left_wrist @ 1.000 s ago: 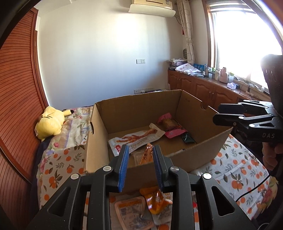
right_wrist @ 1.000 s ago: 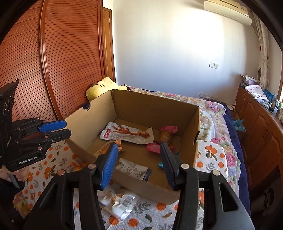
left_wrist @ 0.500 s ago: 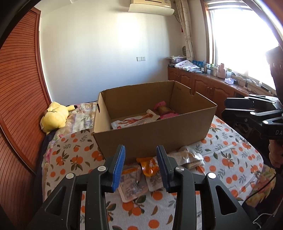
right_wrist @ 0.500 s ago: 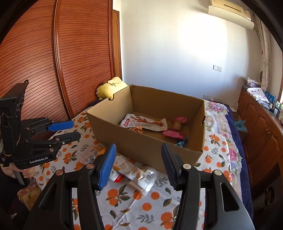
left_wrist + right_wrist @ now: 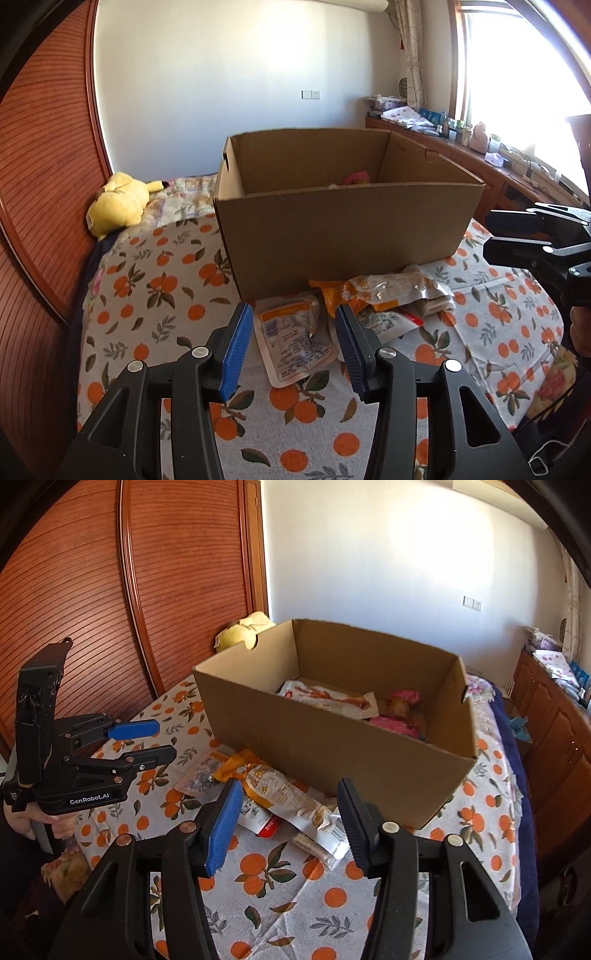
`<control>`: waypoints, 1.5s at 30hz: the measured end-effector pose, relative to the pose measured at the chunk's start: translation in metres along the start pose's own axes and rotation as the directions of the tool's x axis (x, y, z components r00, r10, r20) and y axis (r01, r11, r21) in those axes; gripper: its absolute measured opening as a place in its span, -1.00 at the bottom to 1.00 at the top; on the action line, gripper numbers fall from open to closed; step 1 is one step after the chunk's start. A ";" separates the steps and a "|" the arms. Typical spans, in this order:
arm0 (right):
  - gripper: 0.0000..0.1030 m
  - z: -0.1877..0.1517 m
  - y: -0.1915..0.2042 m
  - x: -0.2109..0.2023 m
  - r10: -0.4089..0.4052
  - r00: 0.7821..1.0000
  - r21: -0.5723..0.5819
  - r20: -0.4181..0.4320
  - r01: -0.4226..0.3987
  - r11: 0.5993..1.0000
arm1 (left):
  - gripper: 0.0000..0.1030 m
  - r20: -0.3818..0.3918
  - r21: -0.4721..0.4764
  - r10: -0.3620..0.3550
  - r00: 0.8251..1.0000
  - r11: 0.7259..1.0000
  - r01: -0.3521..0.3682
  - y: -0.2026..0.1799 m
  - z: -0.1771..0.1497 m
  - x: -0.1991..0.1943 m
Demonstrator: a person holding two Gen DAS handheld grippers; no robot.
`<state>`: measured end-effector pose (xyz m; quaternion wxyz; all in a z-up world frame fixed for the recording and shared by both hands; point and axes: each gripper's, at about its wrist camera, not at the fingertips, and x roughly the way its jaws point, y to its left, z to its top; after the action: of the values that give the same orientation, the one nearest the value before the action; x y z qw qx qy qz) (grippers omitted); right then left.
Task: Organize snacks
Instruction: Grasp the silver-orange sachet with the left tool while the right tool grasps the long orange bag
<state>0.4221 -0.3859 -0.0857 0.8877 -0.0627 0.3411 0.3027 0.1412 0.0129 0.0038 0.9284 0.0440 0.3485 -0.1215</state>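
Progress check: the cardboard box [image 5: 332, 716] sits on the orange-print bedspread [image 5: 155, 295] with some snacks already inside. From your right wrist view you can see a white pouch with red print [image 5: 328, 698] at about 11 o'clock on the box floor and a pink-wrapped snack [image 5: 400, 709] toward 2 o'clock. Call that part done.

What's left lies outside, touching or just beside the box's near wall: a flat white-and-orange sachet [image 5: 291, 339] at 12 o'clock from your left gripper [image 5: 293, 347], a yellow-orange pouch [image 5: 273, 782] overlapping it, a clear-wrapped packet of crackers or similar [image 5: 317, 840] under that, and a pack with a red corner [image 5: 267, 825] (labels too small to read). At least four items, judging from the pile; more may be hidden beneath.

Left gripper: jaws opening, nothing between the pads, the sachet lying on the cloth beyond them.

Right gripper [image 5: 288, 819]: jaws held moderately wide and empty, aimed at the yellow-orange pouch and cracker packet.

The yellow plush toy [image 5: 118, 203] at 10 o'clock in the left view is no part of your job.
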 end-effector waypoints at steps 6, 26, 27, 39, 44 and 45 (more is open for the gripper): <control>0.05 -0.004 -0.001 0.035 0.015 0.997 -0.017 -0.079 -0.017 1.000 | -0.06 -0.057 0.012 0.025 0.998 1.000 -0.024 0.002 -0.002 0.028; 0.05 -0.004 -0.011 0.101 0.076 0.978 0.004 -0.192 -0.077 0.997 | 0.02 -0.140 -0.108 -0.034 0.990 0.994 0.019 0.016 0.001 0.075; 0.05 -0.005 -0.011 0.101 0.075 0.978 0.002 -0.194 -0.076 0.997 | 0.04 -0.140 -0.108 -0.037 0.989 0.994 0.022 0.016 0.001 0.075; 0.05 -0.018 -0.007 0.100 0.108 0.966 -0.028 -0.234 -0.117 0.993 | 0.07 -0.171 -0.101 -0.040 0.984 0.995 0.022 0.014 -0.008 0.077; 0.07 -0.022 0.003 0.101 0.069 0.969 -0.087 -0.238 -0.092 0.992 | 0.07 -0.167 -0.091 -0.031 0.985 0.996 0.016 0.012 -0.006 0.079; 0.08 -0.022 0.005 0.103 0.065 0.969 -0.092 -0.239 -0.090 0.992 | 0.07 -0.167 -0.086 -0.030 0.985 0.996 0.015 0.011 -0.006 0.079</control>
<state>0.4671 -0.3383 -0.1679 0.8242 -0.1301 0.4300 0.3447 0.1974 0.0093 -0.0526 0.8952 0.0109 0.4310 -0.1130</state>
